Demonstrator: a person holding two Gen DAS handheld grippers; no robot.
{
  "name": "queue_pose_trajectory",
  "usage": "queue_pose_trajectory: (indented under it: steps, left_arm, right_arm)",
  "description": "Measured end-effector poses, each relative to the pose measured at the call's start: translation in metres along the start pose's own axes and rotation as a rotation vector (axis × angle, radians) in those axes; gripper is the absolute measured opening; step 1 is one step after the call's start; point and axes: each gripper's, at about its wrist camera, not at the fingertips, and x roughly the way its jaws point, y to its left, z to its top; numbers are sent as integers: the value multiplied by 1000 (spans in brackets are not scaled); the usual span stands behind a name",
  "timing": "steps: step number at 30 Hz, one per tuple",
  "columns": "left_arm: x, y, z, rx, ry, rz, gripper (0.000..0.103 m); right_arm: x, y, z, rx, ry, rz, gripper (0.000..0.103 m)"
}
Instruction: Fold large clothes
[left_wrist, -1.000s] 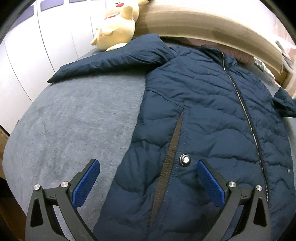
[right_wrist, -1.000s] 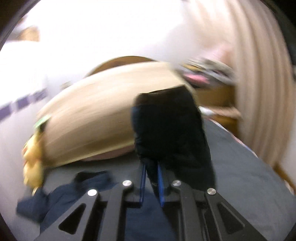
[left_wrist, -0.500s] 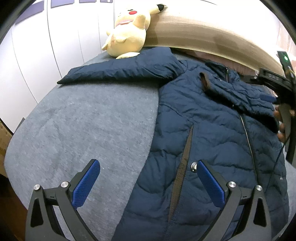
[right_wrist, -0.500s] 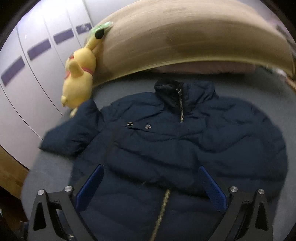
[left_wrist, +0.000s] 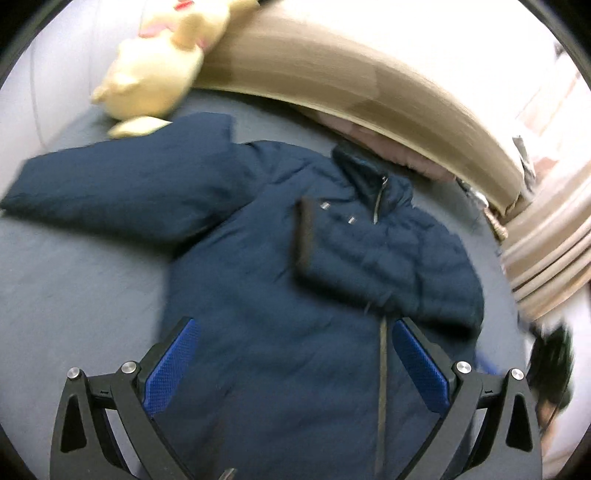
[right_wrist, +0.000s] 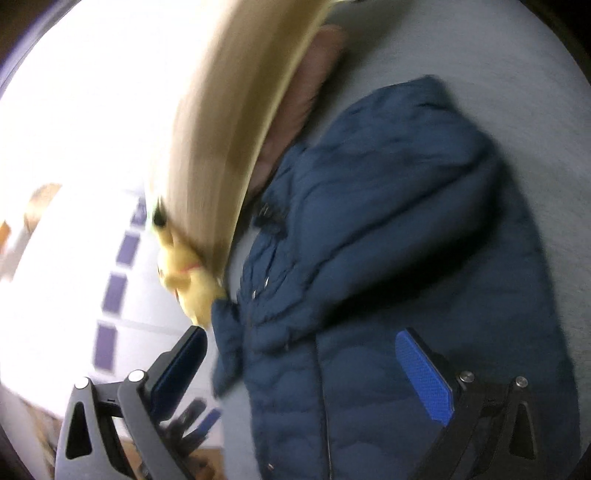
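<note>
The navy quilted puffer jacket (left_wrist: 280, 332) is lying on the grey bed (left_wrist: 74, 288), its right sleeve now folded across the chest. The right gripper (right_wrist: 310, 376), previously clamping that sleeve, is gaping empty; the left gripper (left_wrist: 295, 369) is staying wide, empty.

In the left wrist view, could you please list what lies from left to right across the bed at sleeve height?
Outstretched sleeve → folded sleeve lying across the jacket's chest → curtain.
</note>
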Motion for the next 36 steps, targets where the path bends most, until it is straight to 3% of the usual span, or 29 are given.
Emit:
queue_pose_trajectory:
  steps: [4, 8, 9, 12, 15, 16, 20, 21, 26, 34, 36]
  left_arm:
    - [63, -9, 32, -65, 92, -16, 103]
    - [100, -13, 43, -75, 93, 38, 103]
    - [105, -15, 45, -67, 89, 50, 96]
    - [126, -19, 47, -36, 157, 82, 24]
    - [124, -21, 56, -25, 140, 116, 9]
    - [114, -26, 60, -2, 109, 125, 6]
    - [35, -42, 62, 108, -194, 126, 5]
    - [33, -40, 59, 121, -204, 144, 5]
    - [94, -8, 35, 86, -39, 237, 5]
    - [103, -7, 28, 92, -52, 236, 6]
    - [107, -4, 26, 100, -52, 238, 7]
  right_arm:
    - [-16, -35, 10, 140, -60, 38, 103]
    - [-29, -43, 15, 122, -68, 22, 103]
    - [-31, -44, 16, 123, -70, 19, 103]
    - [-37, -54, 21, 140, -79, 22, 103]
    - [-36, -56, 21, 131, -76, 7, 103]
    - [-37, -56, 21, 125, -75, 1, 103]
    - [-54, -51, 26, 50, -100, -48, 103]
    - [-58, -47, 30, 25, -115, -68, 103]
    - [-50, -35, 62, -58, -140, -186, 103]
    - [18, -27, 149, -146, -45, -350, 102]
    - [36, -29, 162, -165, -5, -378, 89]
